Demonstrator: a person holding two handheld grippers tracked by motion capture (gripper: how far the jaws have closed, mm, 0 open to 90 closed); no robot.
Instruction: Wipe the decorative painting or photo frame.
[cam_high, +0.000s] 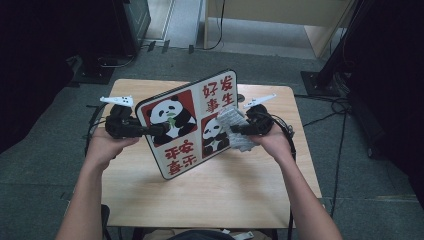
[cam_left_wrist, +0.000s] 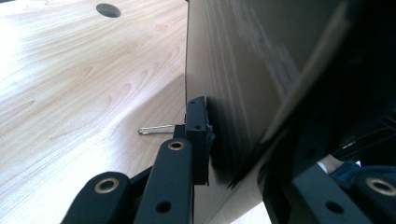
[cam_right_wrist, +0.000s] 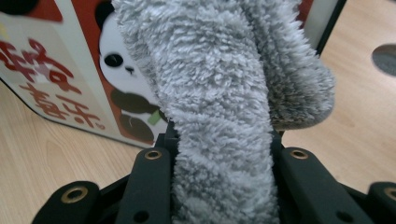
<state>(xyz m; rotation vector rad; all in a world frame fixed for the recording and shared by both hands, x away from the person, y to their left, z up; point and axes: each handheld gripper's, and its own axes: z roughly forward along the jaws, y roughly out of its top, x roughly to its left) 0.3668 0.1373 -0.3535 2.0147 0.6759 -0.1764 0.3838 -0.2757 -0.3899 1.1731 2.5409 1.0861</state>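
A rounded board (cam_high: 185, 125) printed with pandas and red characters stands tilted on its lower edge on the wooden table (cam_high: 215, 190). My left gripper (cam_high: 160, 129) is shut on the board's left edge. In the left gripper view the jaws (cam_left_wrist: 233, 154) pinch the board's dark back (cam_left_wrist: 243, 70). My right gripper (cam_high: 235, 129) is shut on a fluffy grey cloth (cam_high: 242, 142), which lies against the board's right face. In the right gripper view the cloth (cam_right_wrist: 219, 93) bulges up from between the jaws (cam_right_wrist: 222, 158), in front of the printed board (cam_right_wrist: 70, 79).
A round cable hole (cam_left_wrist: 108, 9) sits in the tabletop behind the board, also seen as the hole (cam_right_wrist: 385, 56). A thin metal wire (cam_left_wrist: 156, 129) sticks out by the left jaw. Dark stands and cables (cam_high: 340, 105) crowd the floor at the right.
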